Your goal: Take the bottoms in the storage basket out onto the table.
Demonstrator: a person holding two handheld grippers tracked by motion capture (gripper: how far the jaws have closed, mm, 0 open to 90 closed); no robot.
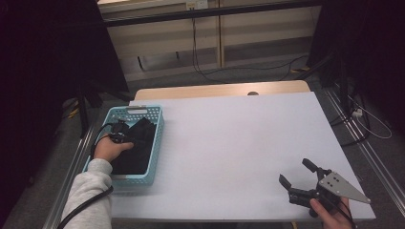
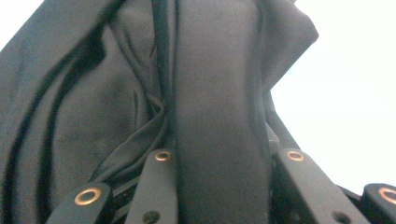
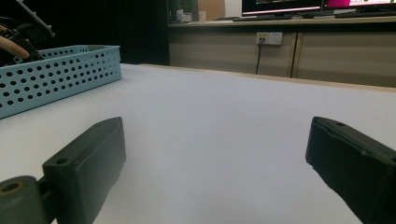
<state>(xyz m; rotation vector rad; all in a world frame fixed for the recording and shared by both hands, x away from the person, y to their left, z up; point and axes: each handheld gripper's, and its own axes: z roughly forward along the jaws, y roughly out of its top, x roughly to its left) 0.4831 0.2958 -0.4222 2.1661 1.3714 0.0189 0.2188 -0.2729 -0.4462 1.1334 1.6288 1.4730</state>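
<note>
White table (image 1: 239,143) sitting on wooden desk (image 1: 219,89); beige wall panels (image 1: 267,38) running behind; black cables (image 1: 200,62) trailing over grey floor (image 1: 191,78); monitors (image 3: 280,5) glowing.

**Dim room, glowing white table**

High view is dark at both upper corners; the white table (image 1: 239,143) is the brightest thing. Left gripper view's black cloth (image 2: 140,107) is soft, close, with blown-out white at right. Right gripper view's near jaws blur.

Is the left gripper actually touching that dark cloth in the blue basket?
Touching. In the left gripper view, a fold of the dark cloth sits pinched between the left gripper jaws, no gap either side.
</note>
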